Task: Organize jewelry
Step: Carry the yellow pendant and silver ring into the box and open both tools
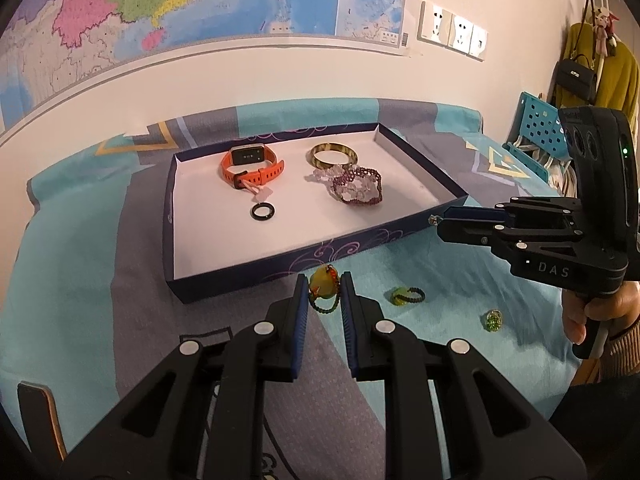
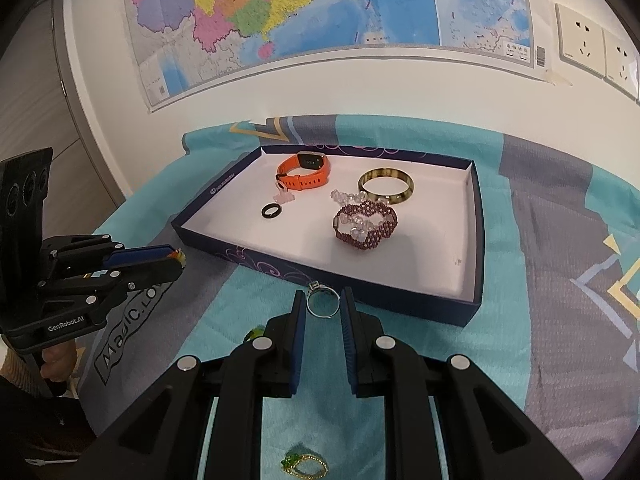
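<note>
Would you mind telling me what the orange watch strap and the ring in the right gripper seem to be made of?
Orange watch strap: probably silicone or rubber, matte, evenly coloured and softly curved. Ring: apparently silver-toned metal, thin and shiny; its small top setting is too small to identify.

We wore a ribbed tan sleeve and carried black grippers with blue ridged pads, silver screws and white lettering.

right claw reads "das", left claw "genrobot.ai", cloth perhaps "magic.lo".
</note>
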Available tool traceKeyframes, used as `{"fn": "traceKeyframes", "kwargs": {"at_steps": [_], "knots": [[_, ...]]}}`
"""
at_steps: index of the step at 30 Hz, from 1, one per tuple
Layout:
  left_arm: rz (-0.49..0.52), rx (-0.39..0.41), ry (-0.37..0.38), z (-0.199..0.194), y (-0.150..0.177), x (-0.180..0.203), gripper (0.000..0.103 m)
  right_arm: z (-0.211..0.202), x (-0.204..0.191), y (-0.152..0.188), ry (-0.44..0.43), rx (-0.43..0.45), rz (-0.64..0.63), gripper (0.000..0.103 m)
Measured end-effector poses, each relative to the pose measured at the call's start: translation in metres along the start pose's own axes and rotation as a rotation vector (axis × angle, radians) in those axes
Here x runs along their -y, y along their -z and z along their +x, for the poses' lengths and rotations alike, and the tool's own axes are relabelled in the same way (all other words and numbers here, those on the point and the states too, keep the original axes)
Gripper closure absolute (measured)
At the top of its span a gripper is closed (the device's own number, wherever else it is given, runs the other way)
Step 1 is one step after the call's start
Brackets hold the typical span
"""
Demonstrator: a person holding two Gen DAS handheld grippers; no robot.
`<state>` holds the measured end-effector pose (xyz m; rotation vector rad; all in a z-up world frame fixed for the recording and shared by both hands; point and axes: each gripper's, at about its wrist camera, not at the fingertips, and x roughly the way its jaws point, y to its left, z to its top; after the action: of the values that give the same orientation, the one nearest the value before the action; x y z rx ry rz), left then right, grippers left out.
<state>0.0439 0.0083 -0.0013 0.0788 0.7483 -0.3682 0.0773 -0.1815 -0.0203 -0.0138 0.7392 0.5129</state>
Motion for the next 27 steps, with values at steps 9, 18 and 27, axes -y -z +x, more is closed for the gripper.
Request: {"fn": "traceKeyframes", "kwargs": {"at_steps": [9, 18, 27], "knots": [[-0.01, 0.006, 0.006, 0.004, -0.007, -0.004, 0.086, 0.003, 0.0, -0.008, 0.003, 0.008, -0.016, 0.087], [-0.019, 0.008, -0.002, 0.009, -0.016, -0.008, 0.086, 0.006, 0.002, -0.018, 0.002, 0.016, -0.022, 0.087], [-0.016, 0.019, -0.013, 0.013, -0.028, -0.012, 0.086, 0.012, 0.002, -0.028, 0.009, 0.02, -0.035, 0.087]]}}
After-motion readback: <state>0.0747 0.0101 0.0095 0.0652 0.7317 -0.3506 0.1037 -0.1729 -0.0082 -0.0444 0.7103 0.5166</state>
